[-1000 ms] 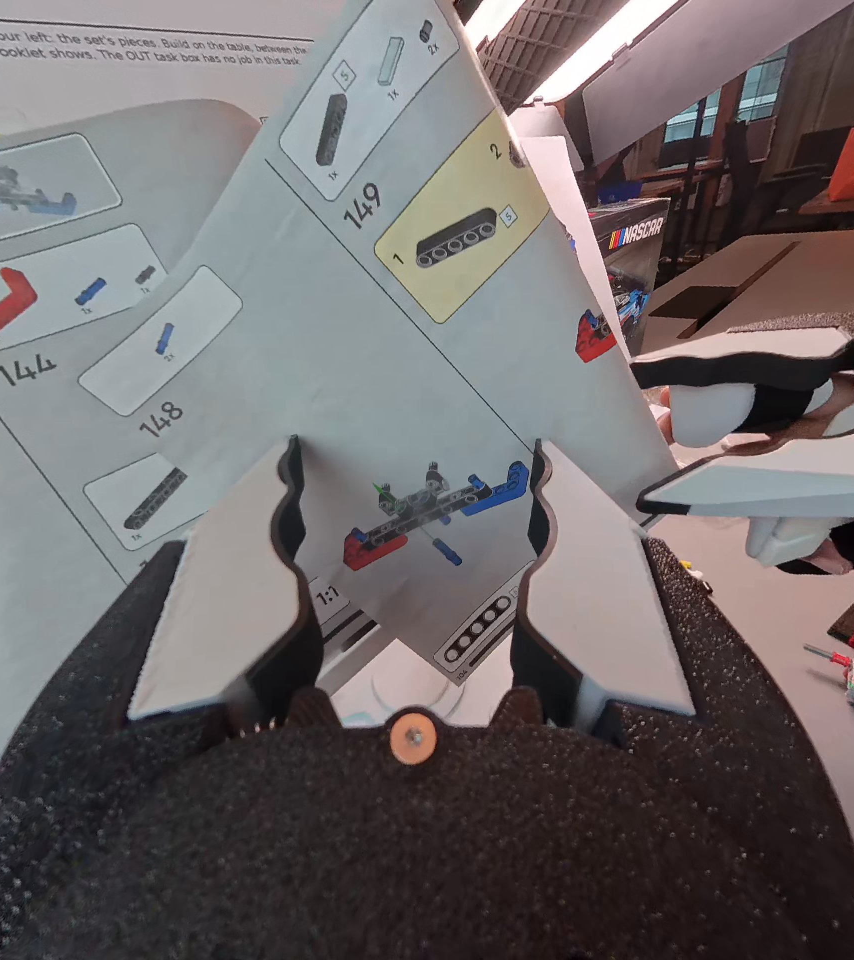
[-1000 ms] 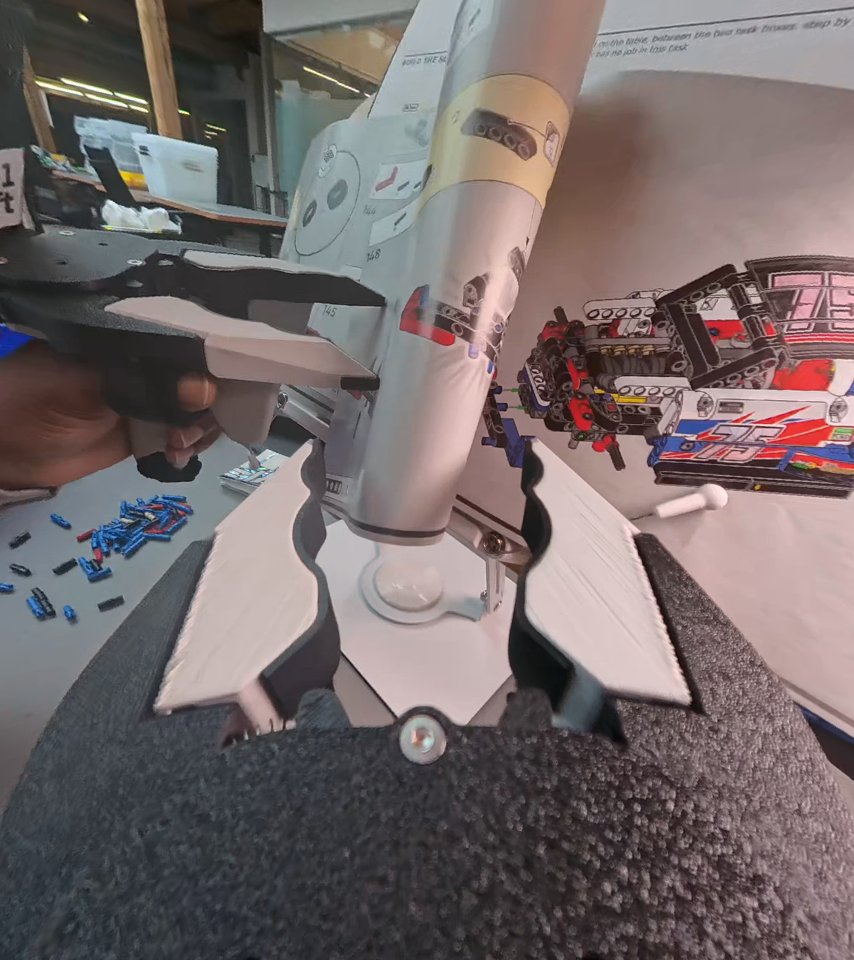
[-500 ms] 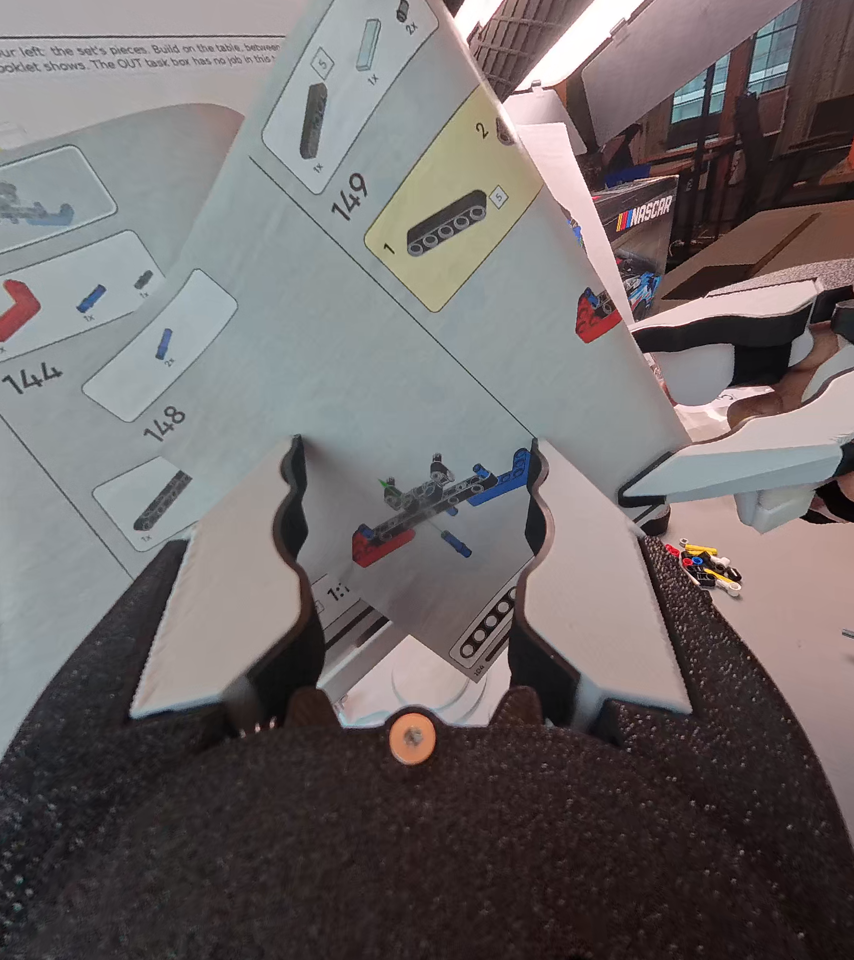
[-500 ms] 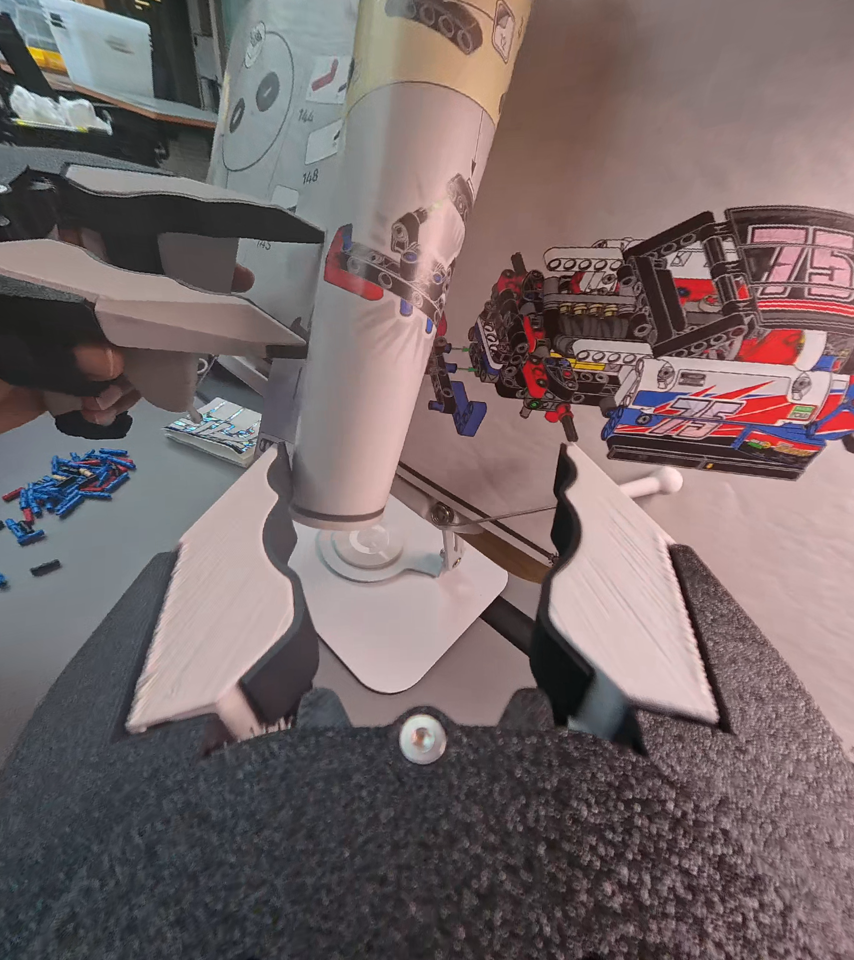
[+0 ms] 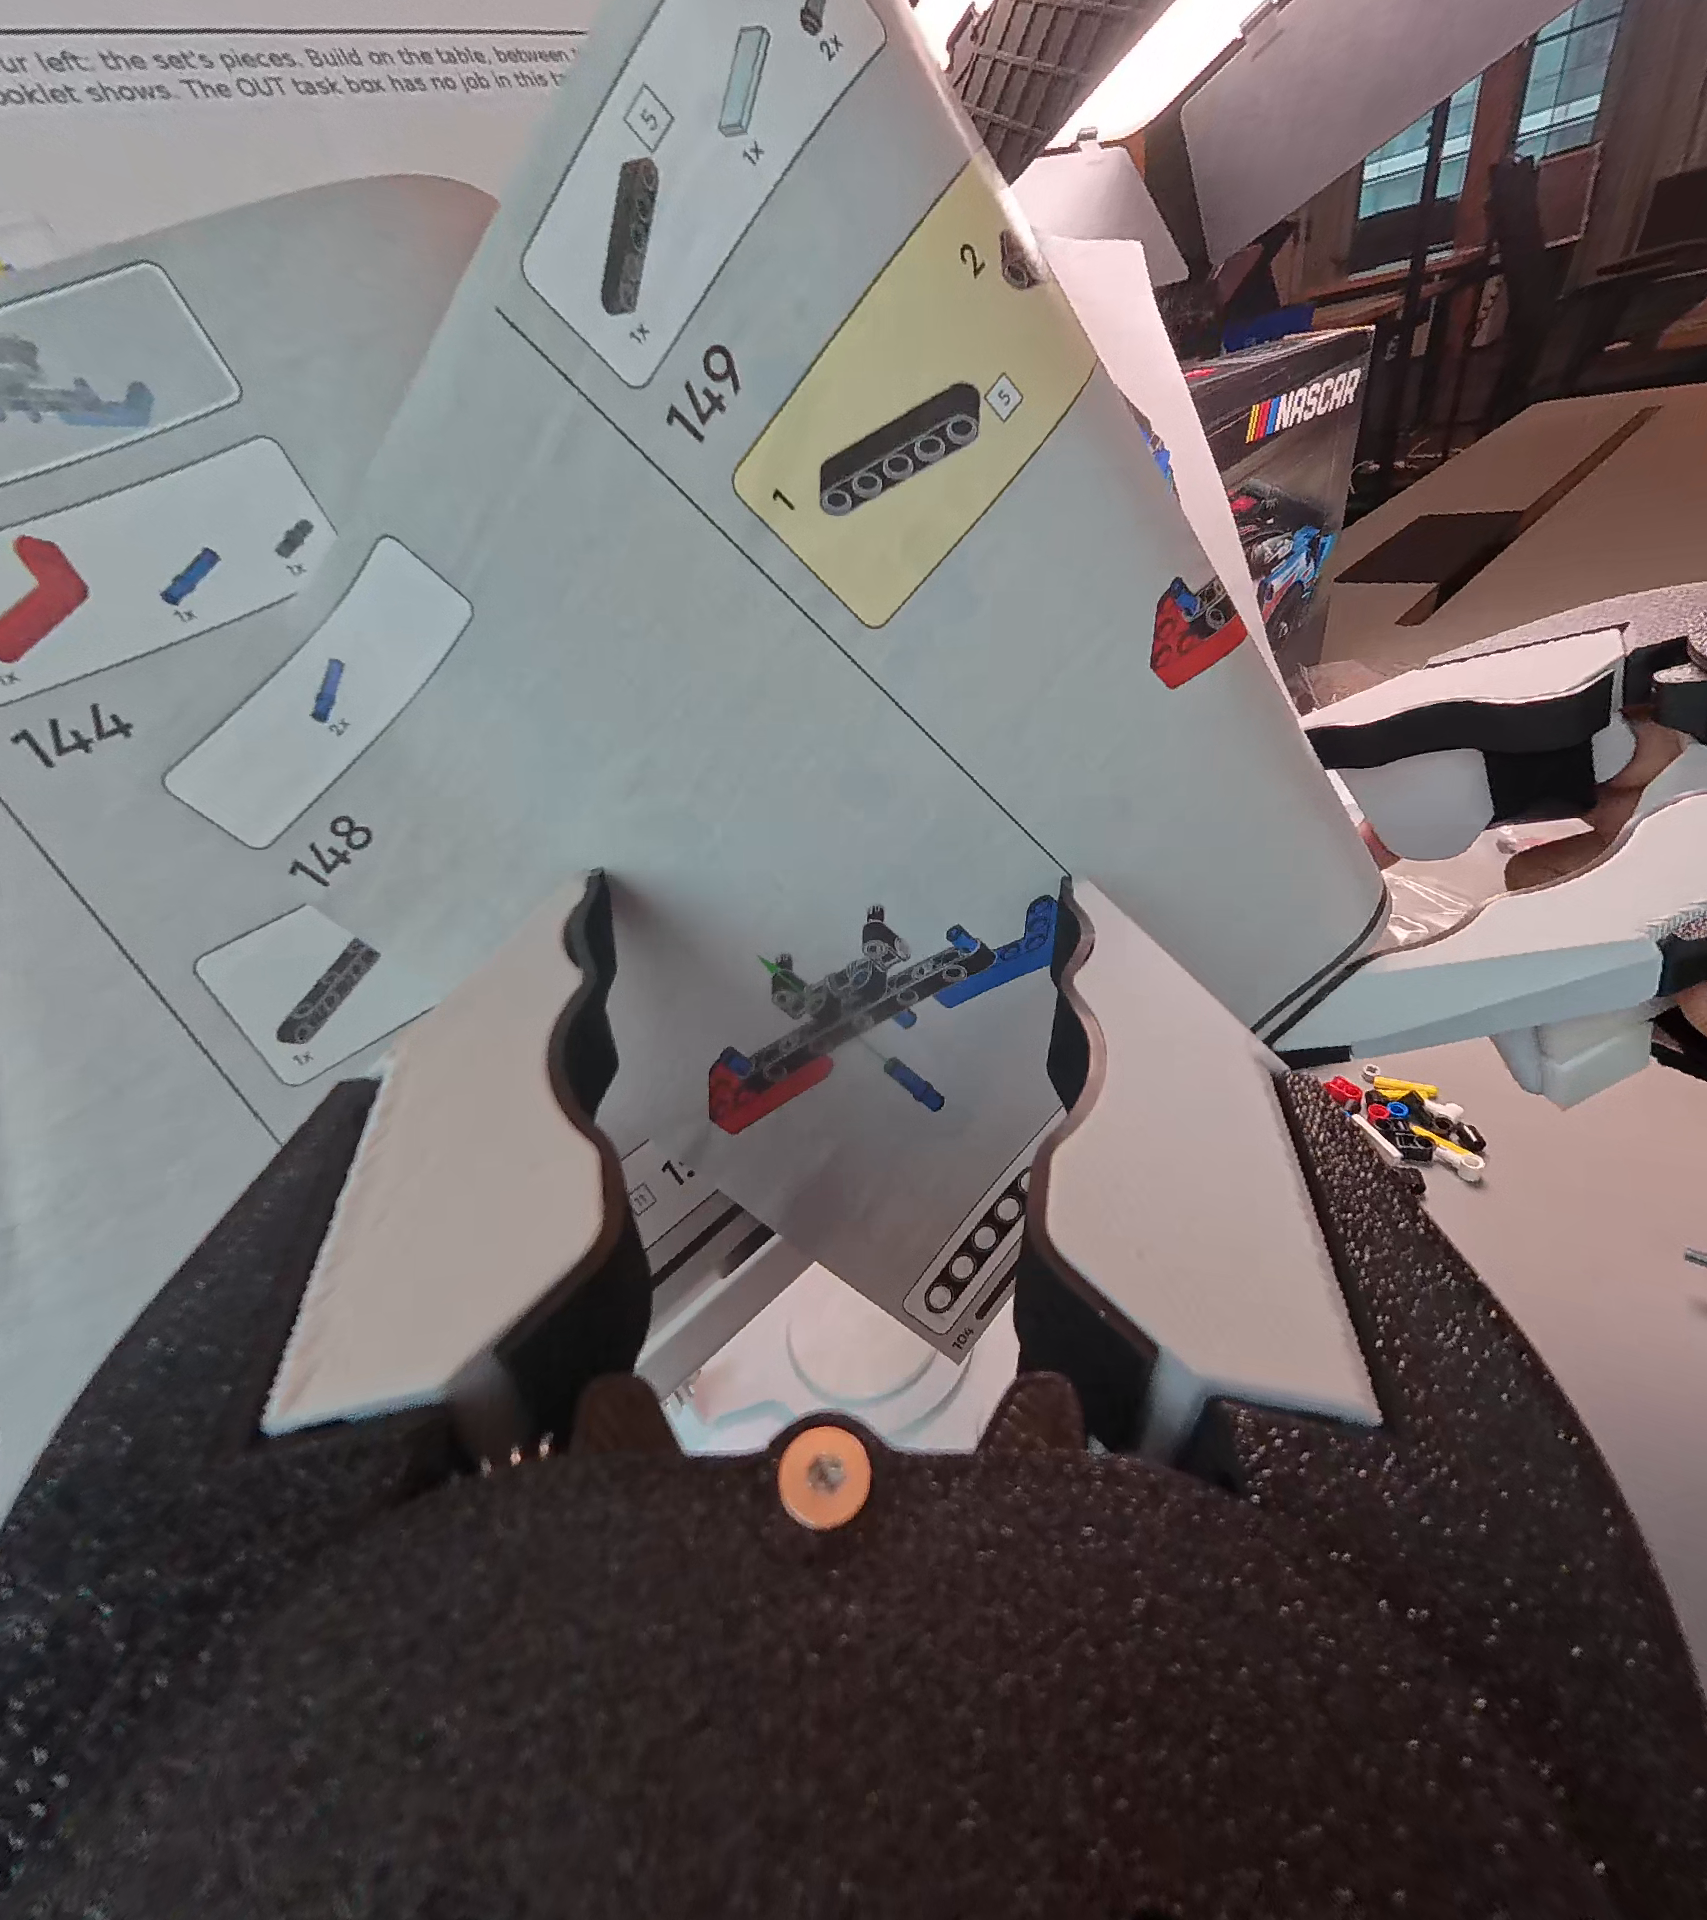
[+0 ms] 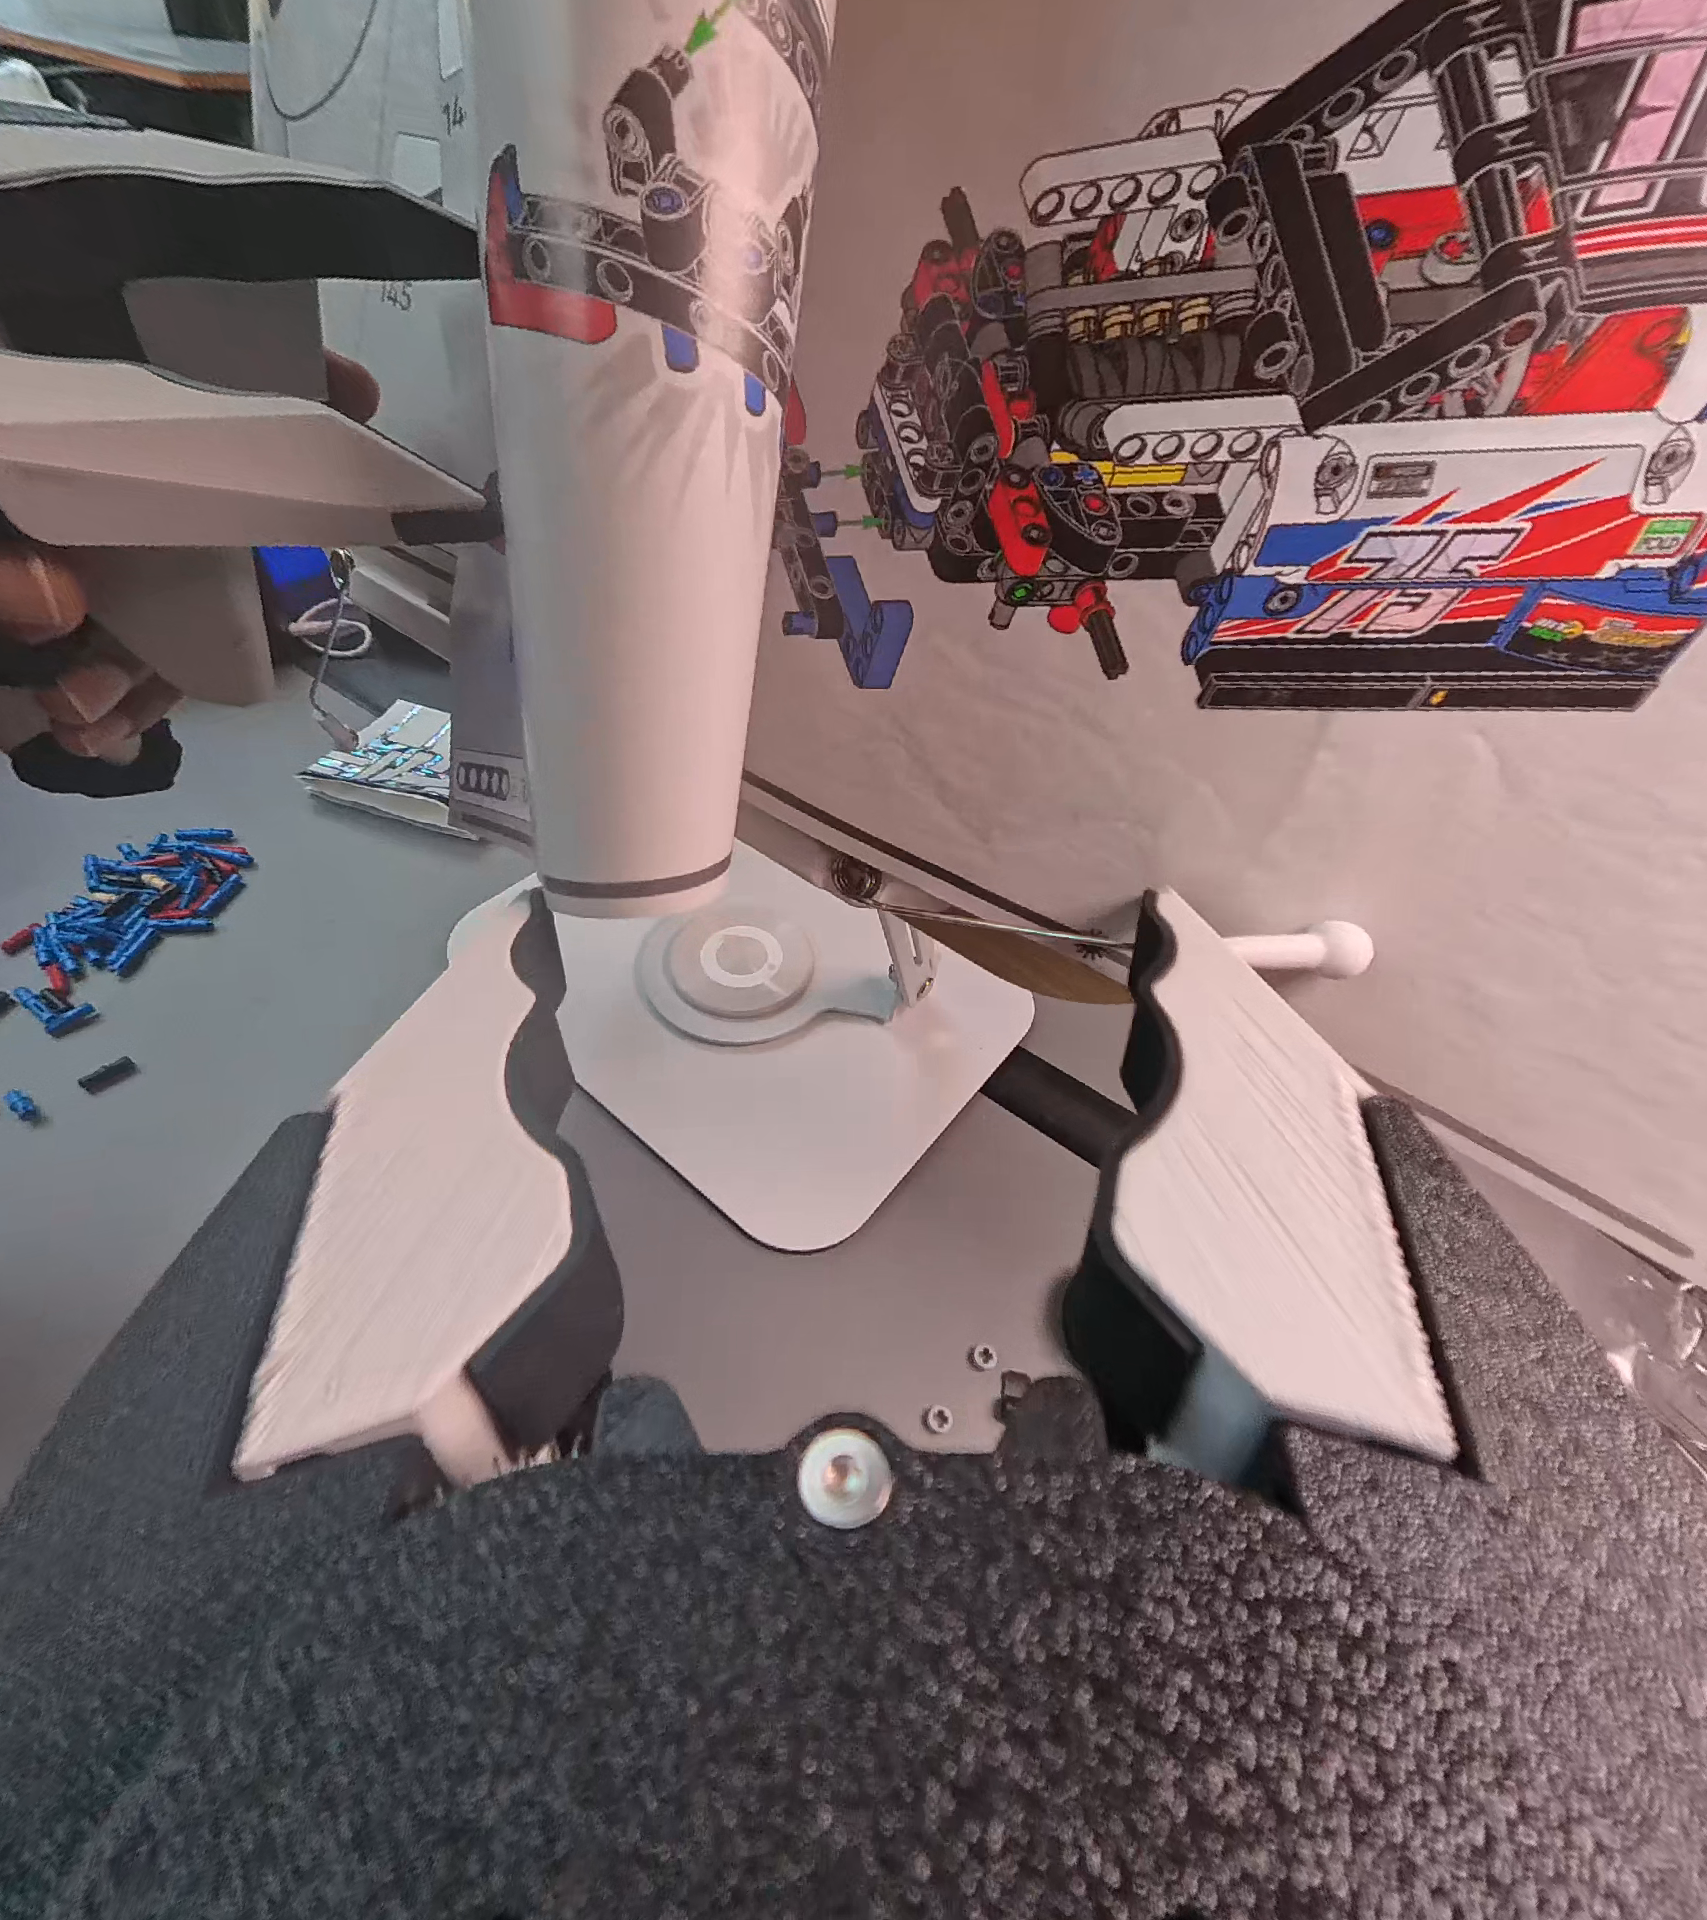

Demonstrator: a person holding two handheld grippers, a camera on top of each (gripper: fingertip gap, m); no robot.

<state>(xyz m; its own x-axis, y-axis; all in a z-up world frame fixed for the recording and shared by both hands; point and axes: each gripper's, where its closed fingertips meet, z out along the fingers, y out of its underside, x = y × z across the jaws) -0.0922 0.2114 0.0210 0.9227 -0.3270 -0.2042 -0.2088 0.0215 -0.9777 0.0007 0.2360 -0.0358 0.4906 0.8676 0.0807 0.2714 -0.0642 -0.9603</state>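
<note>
Both jaws stood apart and empty. Left gripper (image 5: pixel 833 904) faced a curled glossy booklet page (image 5: pixel 828 675), its lower corner between the fingers, contact unclear. Right gripper (image 6: pixel 838 914) hovered over the stand's flat white rounded base plate (image 6: pixel 828 1122) on the smooth grey tabletop (image 6: pixel 101 1195), with open room toward scattered blue pins (image 6: pixel 132 914) at its left.

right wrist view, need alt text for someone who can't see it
The open right gripper faces a curled page of a building-set booklet propped on a white stand. The left gripper reaches in at the page's edge; small blue pins lie on the grey table.
</note>
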